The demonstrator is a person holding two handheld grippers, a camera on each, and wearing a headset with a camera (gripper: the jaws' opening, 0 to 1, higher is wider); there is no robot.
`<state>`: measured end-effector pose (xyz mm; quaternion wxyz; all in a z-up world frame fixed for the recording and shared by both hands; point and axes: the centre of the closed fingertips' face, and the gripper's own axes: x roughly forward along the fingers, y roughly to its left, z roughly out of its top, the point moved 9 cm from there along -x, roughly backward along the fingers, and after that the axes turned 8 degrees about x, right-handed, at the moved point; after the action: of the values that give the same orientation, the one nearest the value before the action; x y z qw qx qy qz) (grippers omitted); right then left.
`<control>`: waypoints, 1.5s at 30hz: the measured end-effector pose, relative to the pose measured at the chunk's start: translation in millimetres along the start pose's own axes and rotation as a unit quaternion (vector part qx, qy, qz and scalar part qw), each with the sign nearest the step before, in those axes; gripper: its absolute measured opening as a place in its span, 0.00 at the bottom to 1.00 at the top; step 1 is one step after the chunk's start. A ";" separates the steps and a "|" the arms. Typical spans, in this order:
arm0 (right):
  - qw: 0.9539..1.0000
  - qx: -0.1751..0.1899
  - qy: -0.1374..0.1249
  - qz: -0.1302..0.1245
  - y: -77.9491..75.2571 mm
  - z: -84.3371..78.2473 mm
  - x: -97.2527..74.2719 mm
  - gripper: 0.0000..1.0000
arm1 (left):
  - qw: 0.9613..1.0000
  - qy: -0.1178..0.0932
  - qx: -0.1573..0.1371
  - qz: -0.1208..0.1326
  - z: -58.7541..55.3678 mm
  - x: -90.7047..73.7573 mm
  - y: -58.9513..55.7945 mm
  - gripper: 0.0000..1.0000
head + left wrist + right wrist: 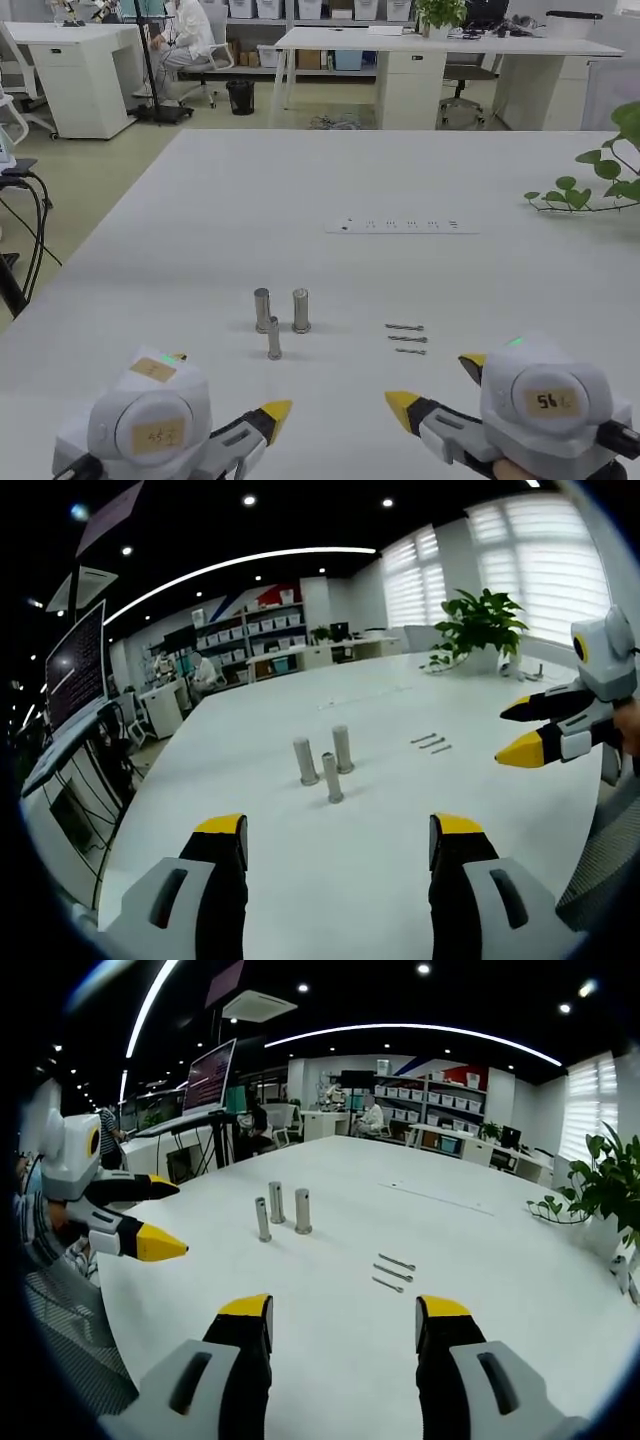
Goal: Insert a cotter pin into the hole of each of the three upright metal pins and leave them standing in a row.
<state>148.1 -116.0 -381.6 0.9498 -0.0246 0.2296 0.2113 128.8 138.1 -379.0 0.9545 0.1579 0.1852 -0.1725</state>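
Three upright metal pins stand close together on the white table: one at the back left [262, 310], one at the back right [301, 311] and a thinner one in front [274, 338]. Three cotter pins [407, 339] lie side by side to their right. My left gripper [225, 385] is open near the front edge, short of the pins. My right gripper [437, 385] is open too, just short of the cotter pins. The left gripper view looks between its own open jaws [338, 830] at the metal pins [332, 778] and cotter pins [430, 742]. The right gripper view has metal pins [302, 1211] and cotter pins [393, 1272] ahead of its open gripper [343, 1310].
A white power strip [400, 226] lies flat further back on the table. A leafy plant [600, 180] reaches in at the right edge. Desks, chairs and a seated person are across the room behind the table.
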 end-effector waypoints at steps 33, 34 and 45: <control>1.000 0.004 -0.001 -0.001 -0.2 -0.5 0.0 0.57 | 1.000 0.006 -0.007 -0.002 -1.2 0.7 -0.4 0.75; 1.000 0.004 -0.001 -0.001 -0.3 -0.4 0.0 0.57 | 1.000 0.006 -0.007 -0.002 -1.2 0.6 -0.4 0.75; 1.000 0.005 0.002 0.001 0.1 -1.4 0.7 0.57 | 1.000 0.007 -0.012 0.000 -0.4 -0.3 0.1 0.78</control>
<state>148.0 -115.9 -383.2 0.9491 -0.0204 0.2325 0.2114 128.4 138.4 -379.2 0.9550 0.1472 0.1943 -0.1692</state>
